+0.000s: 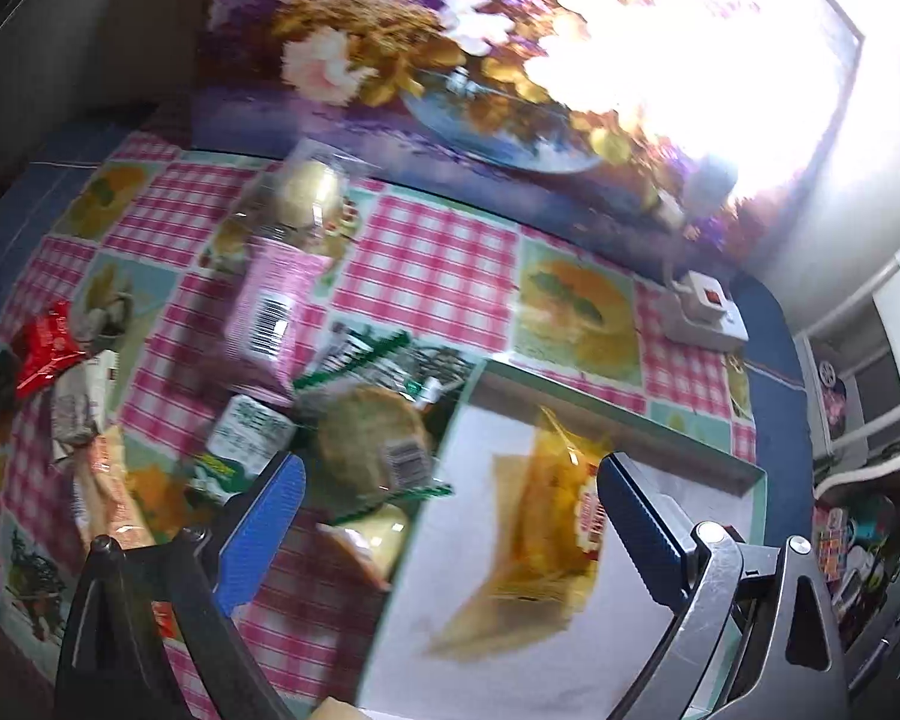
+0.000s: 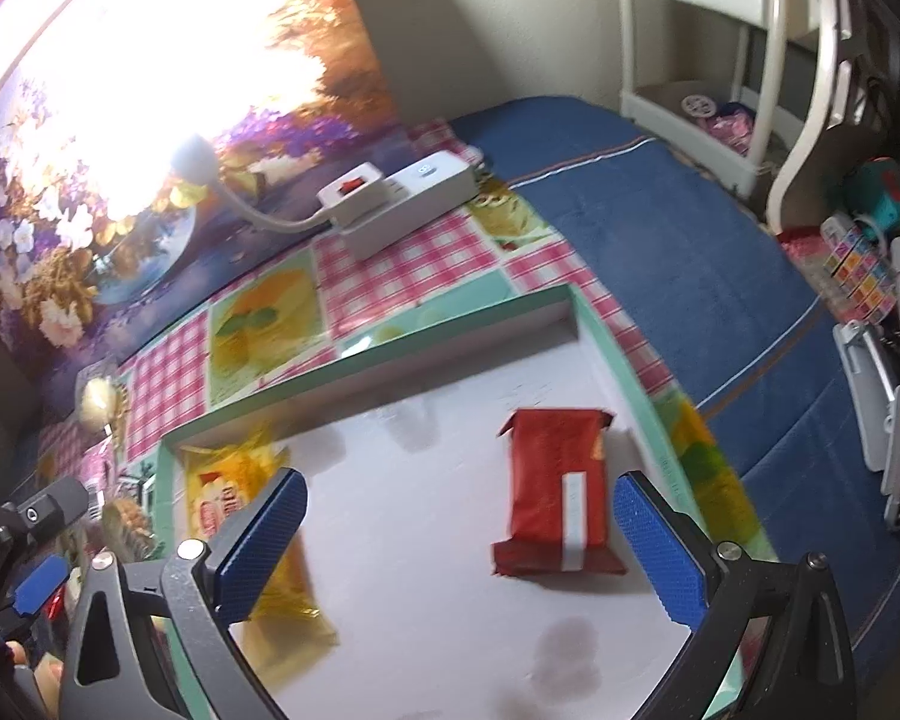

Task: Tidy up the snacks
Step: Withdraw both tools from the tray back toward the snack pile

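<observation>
Red snack pack [image 2: 555,495] lies flat in the white tray [image 2: 390,354], lower centre of the right wrist frame, between but clear of the right gripper [image 2: 459,546] jaws, spread wide. Yellow snack bag [image 1: 534,540] lies in the same tray; left gripper [image 1: 450,534] released, empty. Loose snacks [image 1: 366,438] crowd the checked tabletop [image 1: 426,264] at left.

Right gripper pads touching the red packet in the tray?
Apart. Right wrist view: red packet lies flat in the tray, white floor visible between it and both open right gripper pads.
</observation>
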A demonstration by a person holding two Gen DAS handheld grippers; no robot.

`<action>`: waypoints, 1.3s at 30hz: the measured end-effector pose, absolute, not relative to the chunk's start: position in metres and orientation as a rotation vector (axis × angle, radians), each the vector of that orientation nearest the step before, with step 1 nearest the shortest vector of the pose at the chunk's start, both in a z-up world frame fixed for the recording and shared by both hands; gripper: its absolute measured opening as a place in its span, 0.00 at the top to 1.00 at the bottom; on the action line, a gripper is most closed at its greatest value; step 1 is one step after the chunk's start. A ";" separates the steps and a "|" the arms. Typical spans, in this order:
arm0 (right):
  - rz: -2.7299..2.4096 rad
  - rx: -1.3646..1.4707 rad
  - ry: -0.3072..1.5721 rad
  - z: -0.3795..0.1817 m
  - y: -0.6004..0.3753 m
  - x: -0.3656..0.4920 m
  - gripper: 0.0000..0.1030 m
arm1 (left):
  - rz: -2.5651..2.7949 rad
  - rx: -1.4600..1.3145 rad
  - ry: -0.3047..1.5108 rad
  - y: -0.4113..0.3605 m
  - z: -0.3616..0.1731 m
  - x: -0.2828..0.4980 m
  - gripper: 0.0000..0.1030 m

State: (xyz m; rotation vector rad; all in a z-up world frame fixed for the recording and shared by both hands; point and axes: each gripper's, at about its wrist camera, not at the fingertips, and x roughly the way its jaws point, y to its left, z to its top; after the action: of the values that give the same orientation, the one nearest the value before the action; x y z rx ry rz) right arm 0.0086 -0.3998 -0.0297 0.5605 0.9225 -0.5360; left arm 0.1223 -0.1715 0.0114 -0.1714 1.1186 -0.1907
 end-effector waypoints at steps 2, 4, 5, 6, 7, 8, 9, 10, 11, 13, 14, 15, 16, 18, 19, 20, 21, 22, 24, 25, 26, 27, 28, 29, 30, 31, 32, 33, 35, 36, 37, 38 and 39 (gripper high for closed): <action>-0.512 0.592 0.927 -0.032 -0.397 0.010 0.00 | -0.157 -0.163 1.103 -0.162 0.016 0.122 0.05; -0.519 0.607 0.930 -0.033 -0.393 0.009 0.00 | -0.133 -0.146 1.085 -0.154 0.020 0.122 0.05; -0.527 0.614 0.939 -0.033 -0.393 0.009 0.00 | -0.120 -0.139 1.076 -0.149 0.023 0.122 0.05; -0.530 0.623 0.940 -0.033 -0.393 0.009 0.00 | -0.110 -0.134 1.069 -0.145 0.025 0.122 0.04; -0.527 0.636 0.936 -0.033 -0.392 0.008 0.00 | -0.094 -0.128 1.058 -0.139 0.028 0.122 0.04; -0.519 0.650 0.931 -0.032 -0.392 0.008 0.00 | -0.078 -0.124 1.048 -0.134 0.030 0.121 0.04; -0.515 0.661 0.925 -0.031 -0.392 0.008 0.00 | -0.056 -0.122 1.036 -0.127 0.032 0.121 0.04; -0.512 0.675 0.918 -0.030 -0.391 0.007 0.00 | -0.045 -0.124 1.031 -0.123 0.033 0.121 0.04; -0.510 0.679 0.915 -0.029 -0.390 0.007 0.00 | -0.030 -0.131 1.029 -0.116 0.035 0.121 0.04; -0.499 0.675 0.910 -0.025 -0.386 0.009 0.00 | -0.013 -0.160 1.026 -0.104 0.037 0.120 0.04; -0.488 0.667 0.902 -0.023 -0.382 0.010 0.00 | -0.010 -0.177 1.020 -0.098 0.039 0.119 0.04; -0.477 0.659 0.897 -0.020 -0.378 0.012 0.00 | -0.004 -0.195 1.009 -0.090 0.041 0.118 0.04; -0.464 0.650 0.891 -0.017 -0.373 0.013 0.00 | 0.005 -0.200 0.999 -0.085 0.044 0.117 0.04; -0.435 0.634 0.891 -0.013 -0.363 0.018 0.00 | 0.031 -0.193 0.977 -0.077 0.048 0.115 0.04; -0.416 0.622 0.891 -0.011 -0.357 0.020 0.00 | 0.047 -0.190 0.962 -0.070 0.051 0.113 0.04; -0.389 0.603 0.892 -0.008 -0.348 0.024 0.00 | 0.060 -0.191 0.948 -0.063 0.053 0.110 0.04; -0.363 0.582 0.893 -0.006 -0.340 0.028 0.00 | 0.070 -0.196 0.940 -0.057 0.054 0.108 0.04; -0.342 0.562 0.895 -0.004 -0.332 0.031 0.00 | 0.085 -0.209 0.928 -0.049 0.055 0.106 0.04; -0.297 0.518 0.899 0.000 -0.313 0.038 0.00 | 0.109 -0.241 0.903 -0.031 0.058 0.101 0.04; -0.276 0.500 0.900 0.001 -0.304 0.040 0.00 | 0.118 -0.252 0.897 -0.024 0.058 0.099 0.04; -0.248 0.478 0.901 0.003 -0.292 0.043 0.01 | 0.131 -0.262 0.892 -0.017 0.058 0.097 0.04; -0.226 0.462 0.903 0.004 -0.283 0.045 0.01 | 0.147 -0.269 0.889 -0.008 0.058 0.094 0.04; -0.207 0.447 0.905 0.004 -0.275 0.047 0.02 | 0.163 -0.272 0.889 0.000 0.057 0.091 0.04; -0.180 0.424 0.906 0.005 -0.264 0.049 0.03 | 0.182 -0.272 0.891 0.008 0.057 0.089 0.04; -0.159 0.402 0.910 0.005 -0.254 0.051 0.03 | 0.199 -0.273 0.892 0.014 0.057 0.088 0.04; -0.142 0.384 0.914 0.004 -0.246 0.053 0.04 | 0.216 -0.277 0.891 0.022 0.057 0.085 0.04; -0.127 0.372 0.917 0.004 -0.239 0.054 0.04 | 0.230 -0.283 0.890 0.029 0.056 0.083 0.04; -0.108 0.357 0.920 0.002 -0.231 0.056 0.05 | 0.248 -0.295 0.886 0.039 0.055 0.080 0.04; -0.073 0.334 0.932 0.000 -0.216 0.059 0.07 | 0.271 -0.320 0.883 0.053 0.053 0.075 0.04; -0.060 0.327 0.937 0.000 -0.212 0.060 0.07 | 0.284 -0.340 0.888 0.062 0.050 0.073 0.04; -0.045 0.321 0.941 -0.001 -0.206 0.061 0.07 | 0.291 -0.353 0.893 0.066 0.048 0.071 0.04; -0.030 0.313 0.944 -0.001 -0.200 0.061 0.07 | 0.297 -0.365 0.902 0.070 0.044 0.071 0.04; -0.016 0.303 0.947 -0.001 -0.194 0.062 0.08 | 0.301 -0.375 0.920 0.074 0.039 0.072 0.04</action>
State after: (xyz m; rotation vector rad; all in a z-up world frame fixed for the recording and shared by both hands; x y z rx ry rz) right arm 0.0617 -0.1938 -0.0015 0.3026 0.9473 -0.0161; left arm 0.0719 0.0744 0.0387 -0.3753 0.9197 0.3009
